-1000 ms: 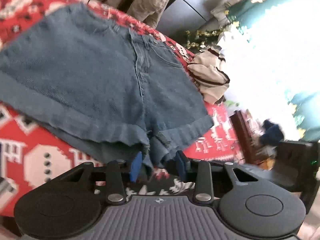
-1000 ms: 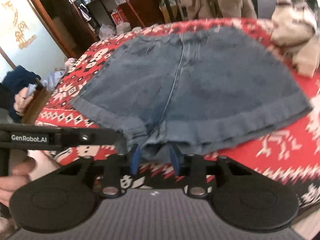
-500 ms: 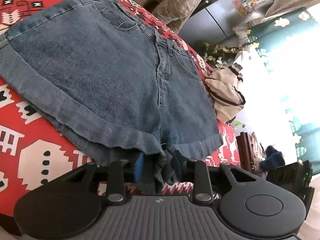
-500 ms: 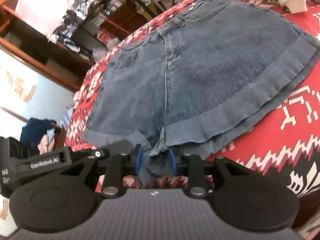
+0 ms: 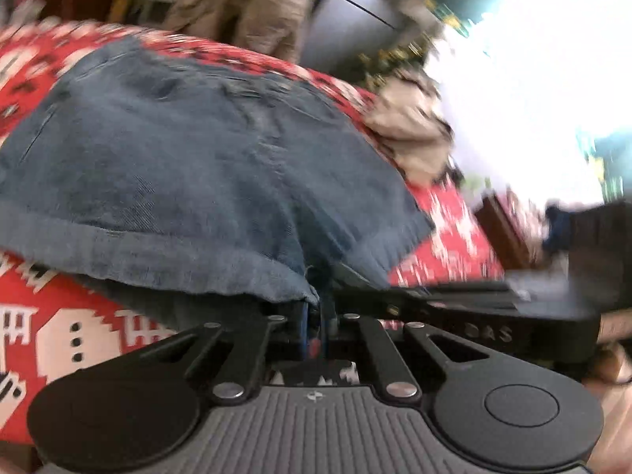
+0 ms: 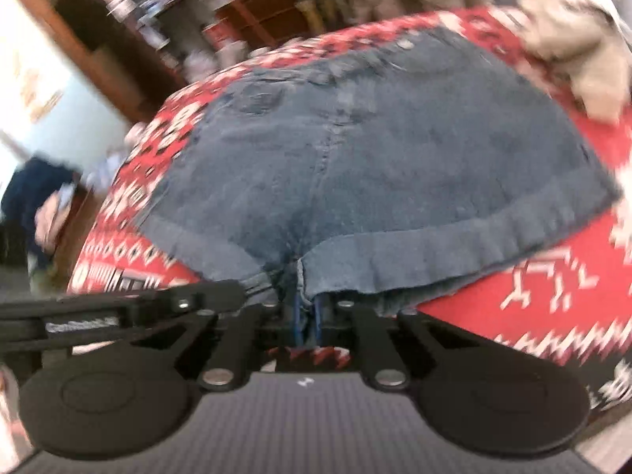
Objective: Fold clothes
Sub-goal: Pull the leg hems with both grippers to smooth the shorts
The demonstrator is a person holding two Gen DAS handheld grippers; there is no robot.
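Note:
Blue denim shorts (image 5: pixel 197 166) (image 6: pixel 395 166) lie spread flat on a table under a red patterned cloth (image 5: pixel 79 339) (image 6: pixel 553 304), waistband at the far side and cuffed leg hems toward me. Both grippers meet at the crotch on the near edge. My left gripper (image 5: pixel 316 312) is closing its blue pads, with a pinch of denim pressed between them. My right gripper (image 6: pixel 307 312) is closing too, and it squeezes the seam fabric right beside the left one. Each gripper's black body shows in the other's view. Both views are blurred.
A beige striped garment (image 5: pixel 407 138) (image 6: pixel 572 39) lies bunched at the table's far right. A person in beige trousers (image 5: pixel 256 12) stands behind the table. Wooden shelves (image 6: pixel 256 19) and clutter fill the background; a dark wooden piece (image 5: pixel 501 229) stands past the table's right edge.
Both grippers have narrowed from partly open to pinched tight on the crotch fabric. The left view has swung and rolled, and the hem now bunches up at the pads.

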